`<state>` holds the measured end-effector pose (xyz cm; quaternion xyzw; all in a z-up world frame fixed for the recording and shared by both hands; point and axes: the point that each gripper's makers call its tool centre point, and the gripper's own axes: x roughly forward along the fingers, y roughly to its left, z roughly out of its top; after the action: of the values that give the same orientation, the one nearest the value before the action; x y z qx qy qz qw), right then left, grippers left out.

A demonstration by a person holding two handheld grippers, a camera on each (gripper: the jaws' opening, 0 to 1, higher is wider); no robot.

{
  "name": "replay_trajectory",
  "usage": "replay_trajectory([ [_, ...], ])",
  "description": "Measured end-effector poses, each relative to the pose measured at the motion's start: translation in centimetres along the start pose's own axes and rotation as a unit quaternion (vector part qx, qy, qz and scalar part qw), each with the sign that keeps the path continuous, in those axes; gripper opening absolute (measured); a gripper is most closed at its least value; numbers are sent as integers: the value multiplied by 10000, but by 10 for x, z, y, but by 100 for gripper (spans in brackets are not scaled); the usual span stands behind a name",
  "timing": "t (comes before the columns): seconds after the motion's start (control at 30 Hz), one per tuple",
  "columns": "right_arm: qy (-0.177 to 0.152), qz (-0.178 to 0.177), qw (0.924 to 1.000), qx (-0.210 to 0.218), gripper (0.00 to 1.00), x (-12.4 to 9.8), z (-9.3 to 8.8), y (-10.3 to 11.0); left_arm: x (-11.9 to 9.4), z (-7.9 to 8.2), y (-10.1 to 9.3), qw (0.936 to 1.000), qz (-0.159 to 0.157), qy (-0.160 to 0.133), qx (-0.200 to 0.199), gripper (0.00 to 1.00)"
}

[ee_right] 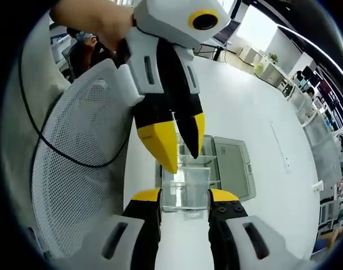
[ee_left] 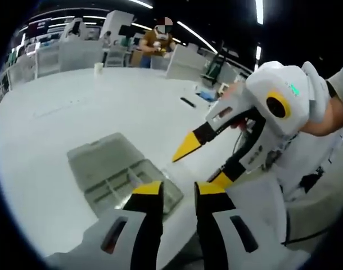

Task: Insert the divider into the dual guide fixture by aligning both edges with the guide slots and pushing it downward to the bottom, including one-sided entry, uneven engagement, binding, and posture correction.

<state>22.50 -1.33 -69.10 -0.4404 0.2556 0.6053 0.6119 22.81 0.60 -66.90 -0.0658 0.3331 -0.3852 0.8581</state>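
Note:
A clear plastic guide fixture (ee_left: pixel 112 180), a shallow box with thin partitions inside and its lid laid flat beside it, sits on the white table (ee_left: pixel 64 112) near the front edge. I cannot pick out a separate divider. My left gripper (ee_left: pixel 179 188) is open just above its near corner, nothing between the jaws. My right gripper (ee_left: pixel 204 164) hangs open to the right of it. In the right gripper view, my right gripper (ee_right: pixel 184 197) is open over the fixture (ee_right: pixel 185 183), whose lid (ee_right: pixel 234 163) lies to the right. The left gripper (ee_right: pixel 183 163) points down at it from above.
A white mesh chair back (ee_right: pixel 76 169) stands close at the table's edge. A small black item (ee_left: pixel 187 102) and a white cup (ee_left: pixel 98 67) lie farther back. A person (ee_left: pixel 157 42) sits at a far bench. A hand (ee_right: pixel 98 19) holds the left gripper.

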Motion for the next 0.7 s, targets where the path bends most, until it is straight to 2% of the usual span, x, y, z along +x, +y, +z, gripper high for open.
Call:
replay_trajectory([
  [0.7,-257,-128,9994,-190,28,0,20,-2,-10,2,9,9980,-40,-135,-617,14],
])
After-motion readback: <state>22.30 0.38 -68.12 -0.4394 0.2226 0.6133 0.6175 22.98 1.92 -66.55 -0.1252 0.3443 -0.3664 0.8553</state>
